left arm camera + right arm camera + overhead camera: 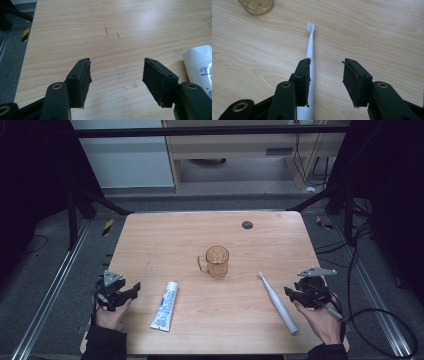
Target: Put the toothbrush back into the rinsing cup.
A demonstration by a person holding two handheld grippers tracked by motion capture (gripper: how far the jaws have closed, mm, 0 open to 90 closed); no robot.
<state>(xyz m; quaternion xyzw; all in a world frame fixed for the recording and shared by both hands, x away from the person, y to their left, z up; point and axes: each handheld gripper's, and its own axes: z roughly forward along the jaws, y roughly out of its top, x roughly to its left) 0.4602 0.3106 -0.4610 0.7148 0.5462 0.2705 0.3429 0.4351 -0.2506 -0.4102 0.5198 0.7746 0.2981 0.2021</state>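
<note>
An amber glass mug [216, 261] stands upright at the middle of the wooden table [260, 235]; its rim [256, 6] shows at the top left of the right gripper view. A white toothpaste tube [165, 305] lies left of centre, its cap end [198, 63] to the right of my left gripper's jaws. A white electric toothbrush [278, 302] lies right of centre, head pointing away [310, 47]. My left gripper [129, 291] [116, 72] is open over bare wood near the left edge. My right gripper [291, 293] [325, 75] is open, with the toothbrush handle passing under its left jaw.
A small black round disc [247, 225] sits near the table's far edge. Dark cables [380, 320] trail on the floor at the right. Metal rails [50, 295] run along both sides of the table.
</note>
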